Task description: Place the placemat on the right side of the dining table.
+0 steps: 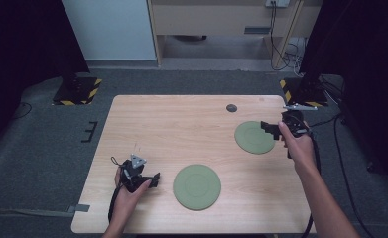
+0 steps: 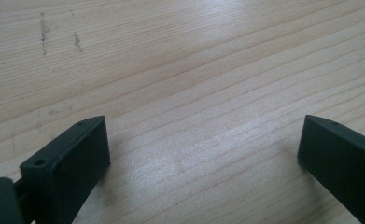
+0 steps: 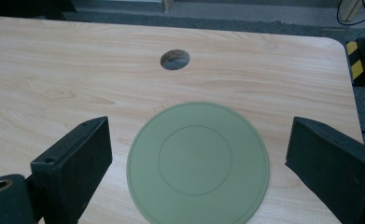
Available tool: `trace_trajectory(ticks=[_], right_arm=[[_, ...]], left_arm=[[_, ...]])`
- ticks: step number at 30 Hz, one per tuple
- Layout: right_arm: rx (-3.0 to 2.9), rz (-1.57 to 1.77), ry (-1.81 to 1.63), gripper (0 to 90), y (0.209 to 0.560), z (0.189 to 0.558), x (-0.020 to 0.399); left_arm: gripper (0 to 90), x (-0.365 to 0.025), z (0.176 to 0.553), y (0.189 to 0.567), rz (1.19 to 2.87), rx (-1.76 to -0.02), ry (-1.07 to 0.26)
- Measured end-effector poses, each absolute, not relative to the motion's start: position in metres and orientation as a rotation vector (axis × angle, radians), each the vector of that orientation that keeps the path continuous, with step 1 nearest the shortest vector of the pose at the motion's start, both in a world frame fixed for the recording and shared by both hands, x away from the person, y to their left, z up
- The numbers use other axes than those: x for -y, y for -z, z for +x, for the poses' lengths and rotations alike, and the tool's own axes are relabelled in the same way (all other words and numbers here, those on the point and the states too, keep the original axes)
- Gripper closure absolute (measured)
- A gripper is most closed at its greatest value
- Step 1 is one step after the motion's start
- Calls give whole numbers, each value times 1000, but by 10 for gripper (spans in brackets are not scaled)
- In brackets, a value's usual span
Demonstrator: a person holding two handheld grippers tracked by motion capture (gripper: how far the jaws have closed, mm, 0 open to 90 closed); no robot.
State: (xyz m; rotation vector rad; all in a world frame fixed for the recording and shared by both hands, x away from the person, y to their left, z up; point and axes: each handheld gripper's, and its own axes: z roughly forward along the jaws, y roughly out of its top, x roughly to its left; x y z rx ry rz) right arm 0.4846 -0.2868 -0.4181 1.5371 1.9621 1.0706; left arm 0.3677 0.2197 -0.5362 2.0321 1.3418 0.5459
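Two flat round green plates lie on the wooden table [image 1: 147, 124]. The near plate [image 1: 197, 186] sits at the front centre. The far plate [image 1: 254, 137] lies at the right. My left gripper [image 1: 154, 179] rests low at the front left and points toward the near plate, a short gap away. In the left gripper view, the left gripper [image 2: 202, 126] is open over bare wood. My right gripper [image 1: 267, 130] hovers at the far plate's right rim. The right gripper [image 3: 199, 123] is open, with the far plate [image 3: 198, 161] lying between and below its jaws.
A round cable hole [image 1: 231, 107] is in the table behind the far plate, also visible as the hole [image 3: 174, 59] in the right gripper view. Black stands with yellow-striped bases [image 1: 77, 89] stand on the grey floor beyond both back corners. Cables [image 1: 340, 148] trail at the right.
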Motion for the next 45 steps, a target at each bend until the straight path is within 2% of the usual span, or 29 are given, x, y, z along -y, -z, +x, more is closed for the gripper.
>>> trace_trajectory(ticks=[45], right_arm=[[-2098,1448,-1072,66,447,454,247]], left_arm=[[14,-222,364,536,2031,-1345,-548]])
